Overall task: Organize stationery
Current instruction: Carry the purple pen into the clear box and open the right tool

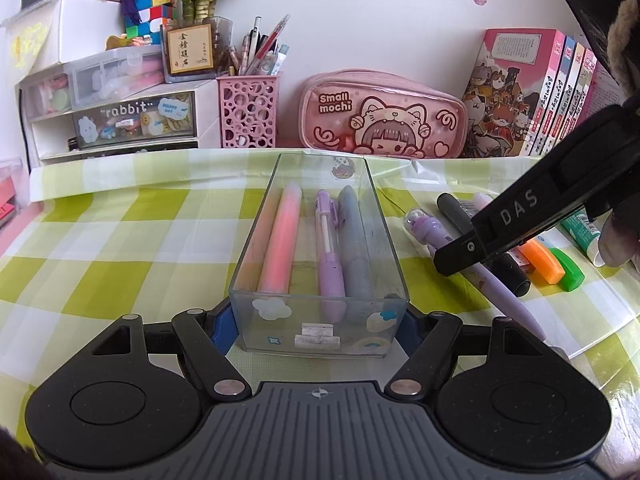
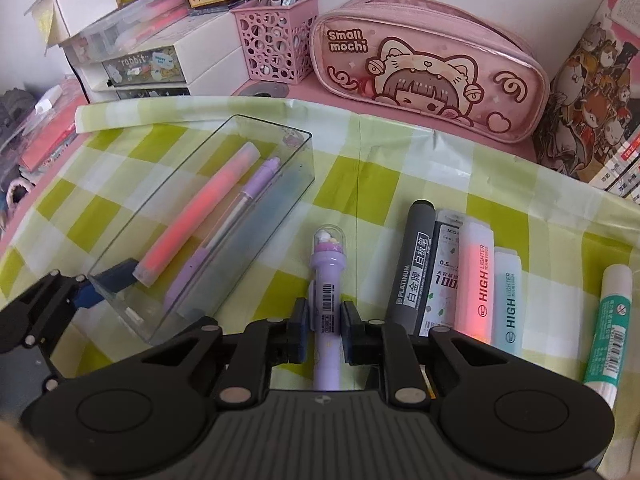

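A clear plastic box (image 1: 320, 332) holds a pink highlighter (image 1: 280, 236), a purple pen (image 1: 329, 248) and a grey marker (image 1: 356, 248). My left gripper (image 1: 318, 330) is shut on the box's near end, blue pads on both sides. The box also shows in the right wrist view (image 2: 276, 208). My right gripper (image 2: 325, 330) is shut on a purple novelty pen (image 2: 327, 280) with a clear domed cap, lying on the checked cloth; the pen also shows in the left wrist view (image 1: 508, 292).
Right of the pen lie a grey whiteboard marker (image 2: 412, 276), a lead case (image 2: 444, 276), pink (image 2: 476, 280) and blue (image 2: 506, 296) highlighters and a glue stick (image 2: 610, 328). A pink pencil case (image 2: 428, 68), mesh pen holder (image 2: 276, 40), drawers (image 1: 120, 120) and books (image 1: 532, 96) line the back.
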